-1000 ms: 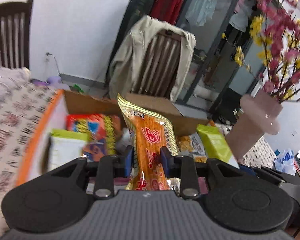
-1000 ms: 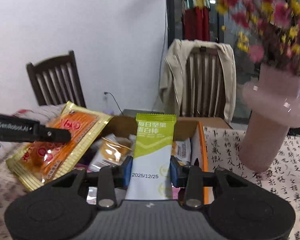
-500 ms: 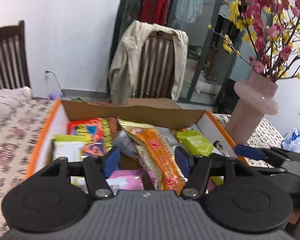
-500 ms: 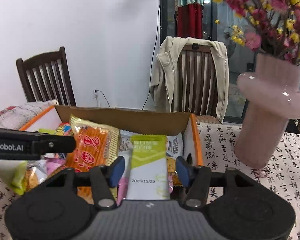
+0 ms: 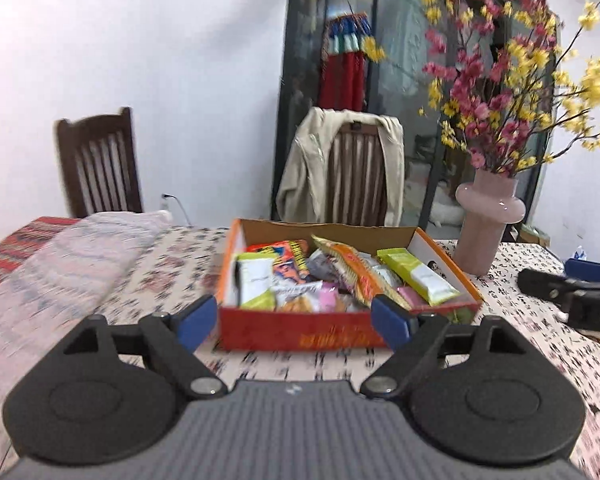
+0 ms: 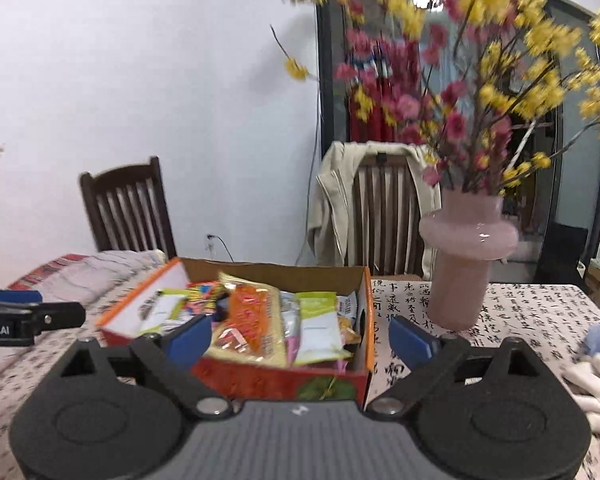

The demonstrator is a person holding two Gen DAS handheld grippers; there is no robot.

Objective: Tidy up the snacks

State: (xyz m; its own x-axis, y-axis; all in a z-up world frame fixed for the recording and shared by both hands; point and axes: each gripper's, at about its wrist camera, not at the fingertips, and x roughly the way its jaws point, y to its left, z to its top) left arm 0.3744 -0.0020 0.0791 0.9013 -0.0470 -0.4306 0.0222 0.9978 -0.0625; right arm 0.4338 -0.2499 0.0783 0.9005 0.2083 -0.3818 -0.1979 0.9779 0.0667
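With both packets lying inside the snack box (image 5: pixel 340 334), the left gripper (image 5: pixel 294 318) and right gripper (image 6: pixel 300 338), jaws just spread wide, hold nothing; sorting looks nearly done

table (image 5: pixel 148 276): covered by calligraphy-print cloth | snack box (image 5: pixel 300 332): open, resting on table, centre | pink vase (image 5: pixel 485 228): upright, right of box, apart | folded fabric (image 5: pixel 72 252): far-left end | white gloves (image 6: pixel 596 380): right edge

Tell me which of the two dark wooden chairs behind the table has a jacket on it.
The dark wooden chair nearer the pink vase; a beige jacket drapes its back.
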